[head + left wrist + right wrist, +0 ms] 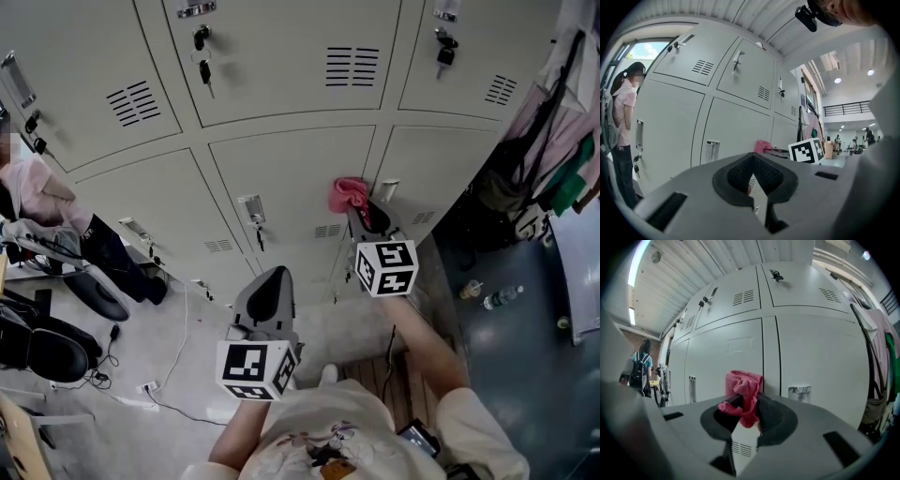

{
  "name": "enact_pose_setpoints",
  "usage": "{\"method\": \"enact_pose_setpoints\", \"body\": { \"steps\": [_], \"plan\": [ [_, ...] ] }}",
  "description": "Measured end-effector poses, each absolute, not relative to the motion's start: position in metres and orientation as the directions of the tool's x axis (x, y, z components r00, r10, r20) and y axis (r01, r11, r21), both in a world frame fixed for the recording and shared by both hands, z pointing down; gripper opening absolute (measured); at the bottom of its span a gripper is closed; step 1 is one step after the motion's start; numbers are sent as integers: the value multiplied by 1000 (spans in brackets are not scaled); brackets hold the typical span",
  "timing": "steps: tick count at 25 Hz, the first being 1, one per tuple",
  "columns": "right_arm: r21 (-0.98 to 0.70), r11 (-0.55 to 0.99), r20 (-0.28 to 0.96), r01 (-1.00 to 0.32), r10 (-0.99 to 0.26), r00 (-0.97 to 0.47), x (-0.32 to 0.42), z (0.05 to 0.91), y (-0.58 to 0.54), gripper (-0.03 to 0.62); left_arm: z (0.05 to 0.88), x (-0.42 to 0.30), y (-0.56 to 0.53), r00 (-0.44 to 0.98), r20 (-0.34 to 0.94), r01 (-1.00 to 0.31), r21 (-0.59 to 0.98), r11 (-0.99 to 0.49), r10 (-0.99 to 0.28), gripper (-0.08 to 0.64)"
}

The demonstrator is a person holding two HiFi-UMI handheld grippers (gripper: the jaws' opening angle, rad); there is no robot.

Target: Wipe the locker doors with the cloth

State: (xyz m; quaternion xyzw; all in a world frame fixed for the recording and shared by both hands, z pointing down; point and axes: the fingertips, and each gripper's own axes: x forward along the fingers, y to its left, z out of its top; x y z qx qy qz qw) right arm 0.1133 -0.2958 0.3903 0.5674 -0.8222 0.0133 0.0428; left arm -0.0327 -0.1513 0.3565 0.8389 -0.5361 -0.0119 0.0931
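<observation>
Hanging nearest the wearer's chest, the left gripper (270, 281) has its fingers closed together on nothing, tips pointing toward the lower locker doors (281, 187). Farther out, the right gripper (364, 214) pinches a bunched pink cloth (349, 192) between its fingers, at the seam between two lower doors and just beside a metal handle (388, 190); whether the cloth touches the door cannot be told. Beyond, another person (37, 192) in a pink top stands at the lockers' left end, and clothes (562, 141) hang at the right.
</observation>
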Motion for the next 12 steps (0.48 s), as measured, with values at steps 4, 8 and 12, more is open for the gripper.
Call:
{"method": "enact_pose_setpoints", "body": {
  "steps": [4, 8, 12],
  "plan": [
    [40, 395, 19, -918, -919, -394, 99, 389, -277, 87, 355, -43, -150, 400, 70, -907, 177, -383, -914, 5],
    [57, 455, -2, -889, -890, -456, 70, 394, -263, 87, 357, -53, -148, 376, 68, -916, 179, -360, -924, 5],
    [73, 519, -2, -851, -854, -521, 33, 400, -251, 87, 358, -69, -144, 342, 67, -928, 180, -326, -937, 5]
  ]
}}
